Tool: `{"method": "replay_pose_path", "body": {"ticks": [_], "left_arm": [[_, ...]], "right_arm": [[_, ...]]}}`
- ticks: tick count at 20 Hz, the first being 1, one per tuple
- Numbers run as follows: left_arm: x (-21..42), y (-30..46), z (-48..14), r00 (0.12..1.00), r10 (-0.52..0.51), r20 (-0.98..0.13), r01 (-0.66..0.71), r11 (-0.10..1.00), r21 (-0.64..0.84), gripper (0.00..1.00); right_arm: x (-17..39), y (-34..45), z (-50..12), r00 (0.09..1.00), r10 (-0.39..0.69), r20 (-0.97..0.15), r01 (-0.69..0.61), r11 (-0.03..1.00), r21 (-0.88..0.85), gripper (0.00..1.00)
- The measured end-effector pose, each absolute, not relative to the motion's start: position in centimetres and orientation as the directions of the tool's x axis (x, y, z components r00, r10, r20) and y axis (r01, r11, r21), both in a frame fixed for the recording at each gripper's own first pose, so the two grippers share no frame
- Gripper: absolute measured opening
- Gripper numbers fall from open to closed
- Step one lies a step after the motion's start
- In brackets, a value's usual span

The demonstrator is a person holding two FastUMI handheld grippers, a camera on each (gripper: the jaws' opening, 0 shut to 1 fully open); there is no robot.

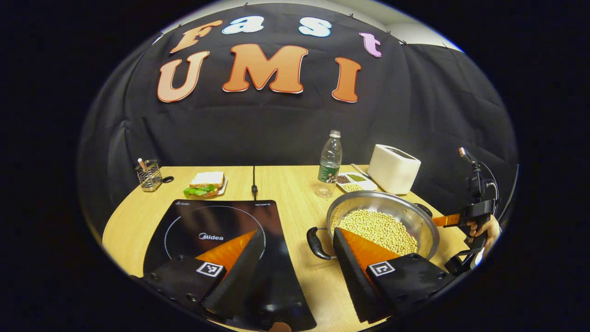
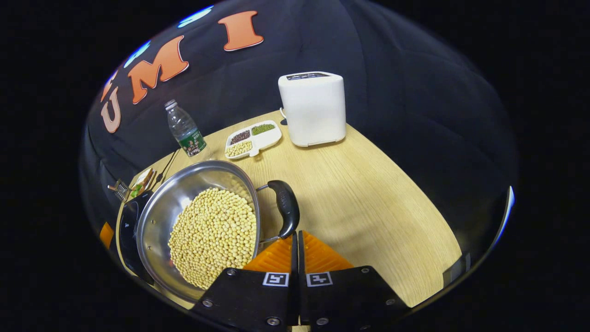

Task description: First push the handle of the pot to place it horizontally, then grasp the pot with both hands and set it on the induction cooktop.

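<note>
- Right gripper (image 2: 295, 240): fingers clenched together, empty, at black loop handle (image 2: 285, 206).
- Left gripper (image 1: 295, 240): fingers spread.
- Risk: hard shove tips steel pot (image 2: 159, 216), spilling soybeans (image 2: 214, 235).

Each gripper carries 2 wedge-shaped fingers on black blocks, and each block bears 1 square black-and-white marker. On the left gripper (image 1: 295, 258) the blocks show small round screw holes along their edges. On the right gripper (image 2: 295, 244) silver screws sit near the blocks' lower corners (4 can be counted). Seen from the left gripper view, the right gripper has a black pistol-style body, thin black cables looping behind it, and a hand (image 1: 484, 229) around it.
</note>
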State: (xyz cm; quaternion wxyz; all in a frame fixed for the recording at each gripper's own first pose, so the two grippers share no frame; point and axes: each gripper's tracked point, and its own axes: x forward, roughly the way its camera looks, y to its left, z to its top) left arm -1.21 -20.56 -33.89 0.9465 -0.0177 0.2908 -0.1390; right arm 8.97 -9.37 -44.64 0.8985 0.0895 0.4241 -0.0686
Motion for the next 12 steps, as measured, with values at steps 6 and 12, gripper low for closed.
{"method": "replay_pose_path", "body": {"ticks": [6,12], "left_arm": [[-0.6,-22.9,-35.3,0.809,-0.265,-0.525,0.240,0.964,-0.116,0.99],[0.6,-24.4,-36.4,0.826,-0.239,-0.511,0.216,0.971,-0.105,0.99]], "right_arm": [[9.1,-9.8,-44.5,0.639,-0.044,-0.768,0.195,0.975,0.107,0.00],[8.4,-11.0,-39.9,0.739,-0.081,-0.668,0.169,0.983,0.068,0.00]]}}
